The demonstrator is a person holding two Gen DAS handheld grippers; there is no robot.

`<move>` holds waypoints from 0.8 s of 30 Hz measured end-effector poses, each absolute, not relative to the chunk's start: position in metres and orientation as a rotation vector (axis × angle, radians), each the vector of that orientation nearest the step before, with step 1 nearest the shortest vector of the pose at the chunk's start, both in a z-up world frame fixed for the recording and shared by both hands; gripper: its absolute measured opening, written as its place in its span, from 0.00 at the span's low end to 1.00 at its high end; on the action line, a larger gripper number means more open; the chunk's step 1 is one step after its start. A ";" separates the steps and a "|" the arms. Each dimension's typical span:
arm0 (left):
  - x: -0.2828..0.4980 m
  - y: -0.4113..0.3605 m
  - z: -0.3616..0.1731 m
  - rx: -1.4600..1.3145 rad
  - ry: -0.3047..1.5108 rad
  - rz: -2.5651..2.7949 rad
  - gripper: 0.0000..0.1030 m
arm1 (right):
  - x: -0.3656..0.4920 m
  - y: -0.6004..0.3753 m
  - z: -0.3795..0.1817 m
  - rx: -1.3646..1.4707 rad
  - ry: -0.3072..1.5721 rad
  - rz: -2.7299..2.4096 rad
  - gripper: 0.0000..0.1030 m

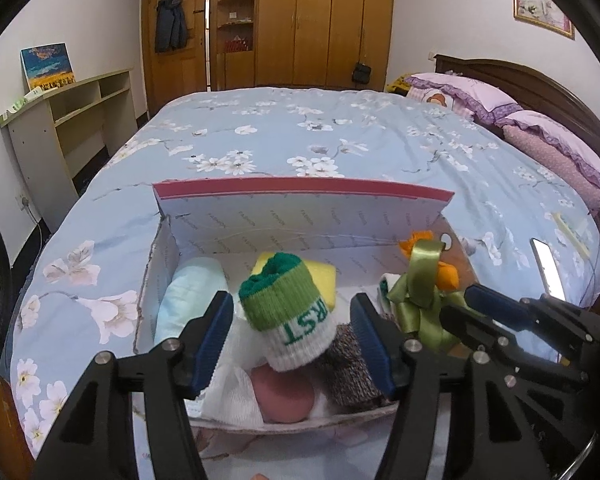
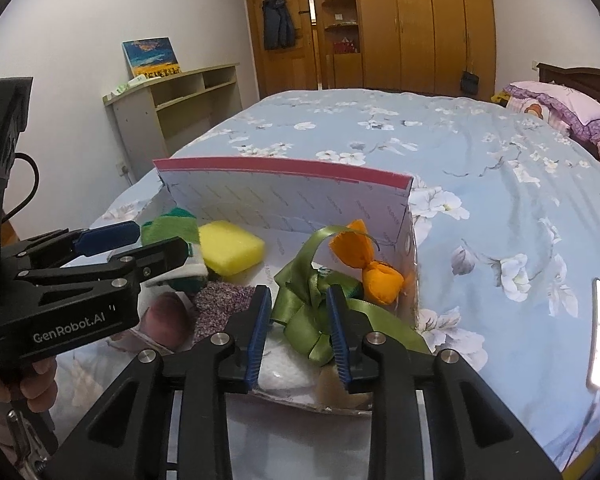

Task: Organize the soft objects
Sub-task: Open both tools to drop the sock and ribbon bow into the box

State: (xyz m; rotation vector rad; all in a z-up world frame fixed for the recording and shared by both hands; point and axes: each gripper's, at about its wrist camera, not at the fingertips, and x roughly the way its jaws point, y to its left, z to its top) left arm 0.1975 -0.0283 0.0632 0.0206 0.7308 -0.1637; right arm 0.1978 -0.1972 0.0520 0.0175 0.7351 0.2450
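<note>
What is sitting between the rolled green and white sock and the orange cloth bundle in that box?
In the right wrist view, a yellow sponge lies between the sock and the orange bundle, with green ribbon looping nearer the bundle.

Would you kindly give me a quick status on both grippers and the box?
Left gripper open around green-and-white sock, pads clear. Right gripper open over green ribbon. Both items in cardboard box, lid up. Nothing blocking.
</note>
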 end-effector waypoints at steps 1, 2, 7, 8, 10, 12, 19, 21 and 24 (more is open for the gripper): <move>0.195 -0.028 0.064 0.020 0.729 -0.164 0.62 | 0.196 -0.197 0.053 0.017 0.732 0.246 0.29; 0.193 -0.028 0.066 0.020 0.728 -0.164 0.62 | 0.194 -0.196 0.055 0.016 0.729 0.246 0.29; 0.180 -0.026 0.070 0.010 0.725 -0.163 0.62 | 0.184 -0.194 0.060 0.020 0.718 0.242 0.30; 0.177 -0.026 0.070 0.009 0.726 -0.162 0.62 | 0.182 -0.193 0.061 0.022 0.717 0.242 0.31; 0.171 -0.025 0.070 0.008 0.729 -0.160 0.62 | 0.178 -0.194 0.063 0.027 0.716 0.240 0.32; 0.164 -0.023 0.071 0.003 0.732 -0.161 0.62 | 0.173 -0.193 0.065 0.030 0.713 0.238 0.32; 0.144 -0.019 0.074 -0.010 0.733 -0.153 0.62 | 0.157 -0.190 0.069 0.036 0.702 0.237 0.32; 0.140 -0.018 0.074 -0.013 0.734 -0.151 0.62 | 0.152 -0.189 0.069 0.039 0.703 0.236 0.32; 0.132 -0.017 0.074 -0.018 0.736 -0.151 0.62 | 0.146 -0.188 0.069 0.043 0.703 0.235 0.32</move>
